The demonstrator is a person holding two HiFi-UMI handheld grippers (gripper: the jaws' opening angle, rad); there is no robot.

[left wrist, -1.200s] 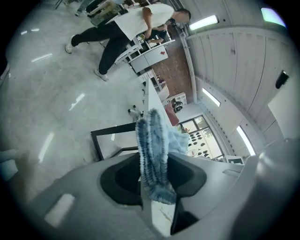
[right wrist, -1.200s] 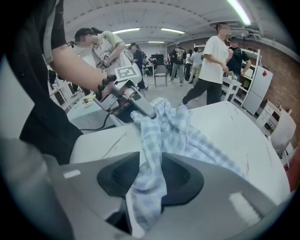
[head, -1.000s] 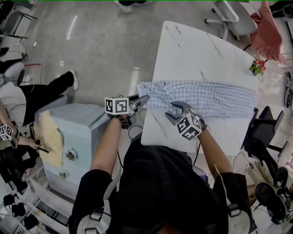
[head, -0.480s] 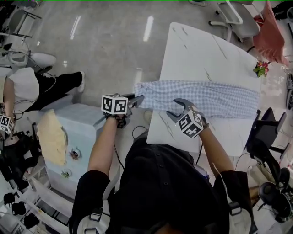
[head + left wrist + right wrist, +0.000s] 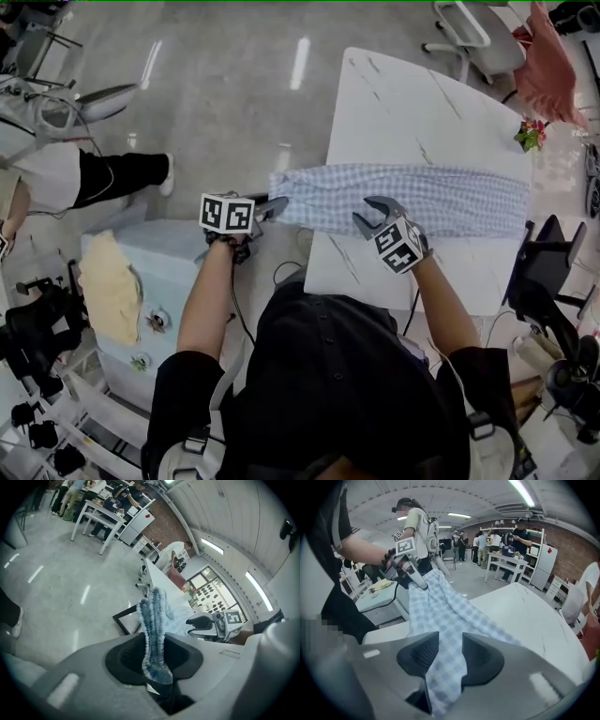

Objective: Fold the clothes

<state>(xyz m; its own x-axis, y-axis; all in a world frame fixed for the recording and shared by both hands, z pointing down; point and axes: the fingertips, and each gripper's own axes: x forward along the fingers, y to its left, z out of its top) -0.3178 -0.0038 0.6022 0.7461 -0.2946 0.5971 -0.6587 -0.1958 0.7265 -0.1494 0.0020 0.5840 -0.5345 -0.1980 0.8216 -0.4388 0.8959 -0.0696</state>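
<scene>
Left gripper view: left gripper (image 5: 154, 656) clamps checked cloth (image 5: 152, 616); right gripper (image 5: 450, 653) pinches it too; both just tightened.

The right gripper (image 5: 450, 656) has a blue-and-white checked cloth (image 5: 440, 611) running up between its two dark pads. The jaws have just been closing, and the fabric fills the narrow gap, seemingly pressed from both sides. From there the cloth rises to the left gripper (image 5: 418, 581) (marker cube on top), which holds the far end out beyond the edge of the white table (image 5: 525, 620). The cloth's right side lies on the tabletop. Several people (image 5: 520, 536) stand in the background.
</scene>
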